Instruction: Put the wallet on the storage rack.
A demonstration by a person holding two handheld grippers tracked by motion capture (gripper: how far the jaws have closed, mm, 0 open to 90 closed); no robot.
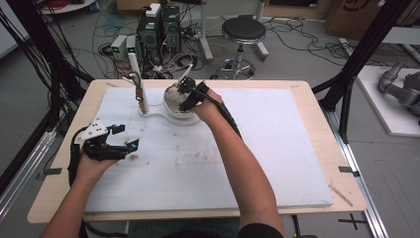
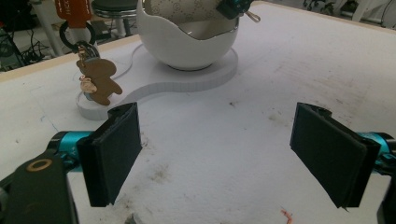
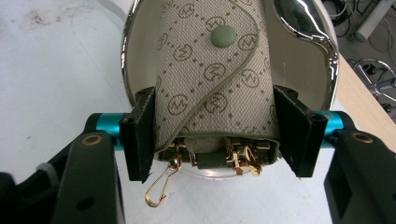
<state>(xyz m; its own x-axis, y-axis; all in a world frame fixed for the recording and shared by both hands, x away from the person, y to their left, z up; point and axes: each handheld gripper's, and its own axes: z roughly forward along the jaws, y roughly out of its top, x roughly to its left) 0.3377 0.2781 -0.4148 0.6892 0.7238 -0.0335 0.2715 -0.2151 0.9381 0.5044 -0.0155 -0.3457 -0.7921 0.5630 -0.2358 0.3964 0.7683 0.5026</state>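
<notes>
My right gripper (image 3: 215,135) clamps its fingers on the patterned key pouch (image 3: 212,70) inside the white bowl (image 1: 171,110), at twelve o'clock on the counter (image 1: 297,163). Release remains. My left gripper (image 2: 217,154) rests open at nine o'clock.

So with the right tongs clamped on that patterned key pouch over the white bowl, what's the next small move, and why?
Probably lower it a touch, then open: the right tongs grip the key pouch, already partly inside the white bowl.
</notes>
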